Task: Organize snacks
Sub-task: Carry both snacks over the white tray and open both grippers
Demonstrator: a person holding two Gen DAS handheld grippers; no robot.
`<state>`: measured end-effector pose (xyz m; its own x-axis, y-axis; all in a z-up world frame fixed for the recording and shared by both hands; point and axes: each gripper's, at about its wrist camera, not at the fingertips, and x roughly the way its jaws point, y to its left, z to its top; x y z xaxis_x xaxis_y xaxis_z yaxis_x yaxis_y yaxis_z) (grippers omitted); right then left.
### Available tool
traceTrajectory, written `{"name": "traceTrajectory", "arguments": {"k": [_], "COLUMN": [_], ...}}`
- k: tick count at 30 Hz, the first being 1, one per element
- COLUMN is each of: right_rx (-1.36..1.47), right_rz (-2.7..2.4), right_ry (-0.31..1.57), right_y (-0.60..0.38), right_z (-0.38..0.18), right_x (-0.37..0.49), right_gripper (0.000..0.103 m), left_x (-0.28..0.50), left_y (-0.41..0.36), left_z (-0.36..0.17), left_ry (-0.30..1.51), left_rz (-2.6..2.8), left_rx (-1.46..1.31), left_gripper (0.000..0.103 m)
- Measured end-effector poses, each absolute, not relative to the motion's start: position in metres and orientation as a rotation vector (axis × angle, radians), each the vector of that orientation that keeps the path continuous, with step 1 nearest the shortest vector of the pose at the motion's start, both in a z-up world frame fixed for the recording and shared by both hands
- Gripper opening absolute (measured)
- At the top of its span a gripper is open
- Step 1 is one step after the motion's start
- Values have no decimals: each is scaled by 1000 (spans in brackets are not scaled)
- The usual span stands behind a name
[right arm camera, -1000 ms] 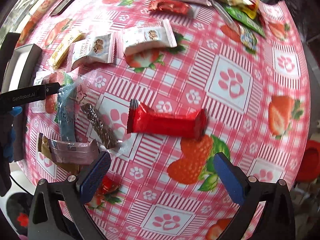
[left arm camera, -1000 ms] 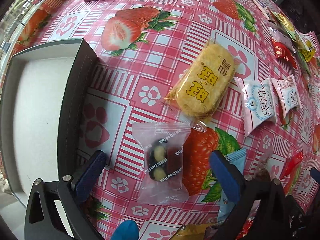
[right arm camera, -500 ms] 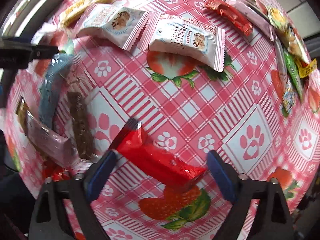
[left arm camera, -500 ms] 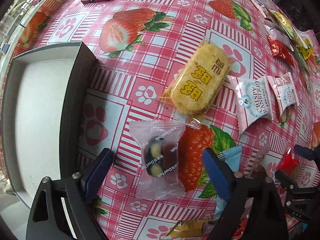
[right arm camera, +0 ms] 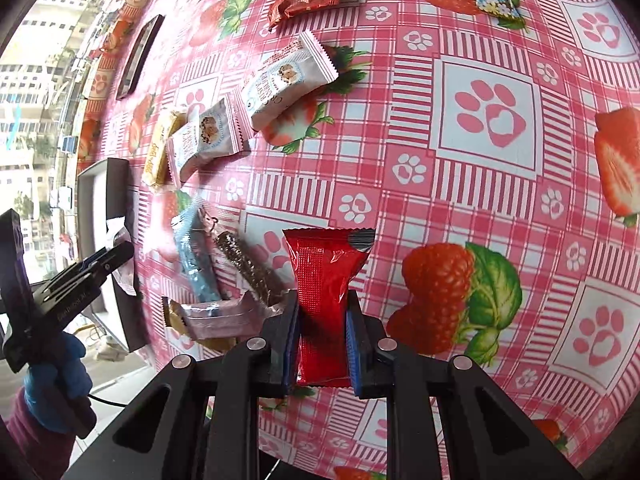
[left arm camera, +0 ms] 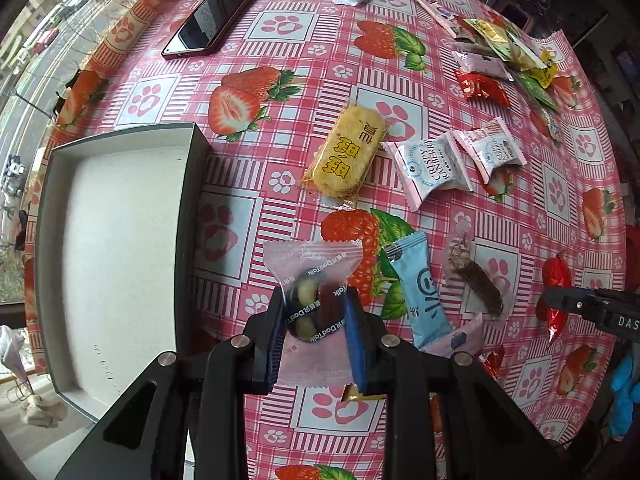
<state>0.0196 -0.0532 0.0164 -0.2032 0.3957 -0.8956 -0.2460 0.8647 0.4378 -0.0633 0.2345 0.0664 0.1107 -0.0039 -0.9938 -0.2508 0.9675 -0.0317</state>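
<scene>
Snacks — left wrist view: left gripper (left arm camera: pixel 316 326) is clamped across a clear candy packet (left arm camera: pixel 314 280), just right of the tray (left arm camera: pixel 188 216); light, crinkly, slippery. Right wrist view: right gripper (right arm camera: pixel 322 346) is clamped mid-length on a red packet (right arm camera: pixel 325 288) — soft.

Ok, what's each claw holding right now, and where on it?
Left claw pinches the clear Daatalk candy packet across its middle. Right claw grips the red snack packet across its lower half.
</scene>
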Motion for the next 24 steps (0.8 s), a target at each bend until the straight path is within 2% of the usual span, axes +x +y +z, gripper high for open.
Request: {"name": "traceTrajectory", "arguments": {"k": [4, 9, 21, 23, 24], "right_rx": [140, 121, 119, 104, 91], "right_rz": [576, 670, 843, 820, 803], "right_ry": [1674, 1659, 1682, 1697, 1707], "right_y": [-40, 30, 248, 280, 291], "right_z": [22, 32, 51, 45, 41], "right_x": [-2, -29, -103, -106, -106], "right_gripper": [22, 22, 22, 22, 22], "left_x": [-86, -115, -178, -183, -184], "left_y": [248, 280, 413, 424, 427], "left_z": [88, 103, 71, 63, 60], "left_ry": [1447, 1402, 1475, 1488, 1496], "left_rz": [185, 209, 231, 200, 181], "left_rx": [-213, -180, -186, -181, -160], "left_gripper": [30, 30, 30, 32, 36]}}
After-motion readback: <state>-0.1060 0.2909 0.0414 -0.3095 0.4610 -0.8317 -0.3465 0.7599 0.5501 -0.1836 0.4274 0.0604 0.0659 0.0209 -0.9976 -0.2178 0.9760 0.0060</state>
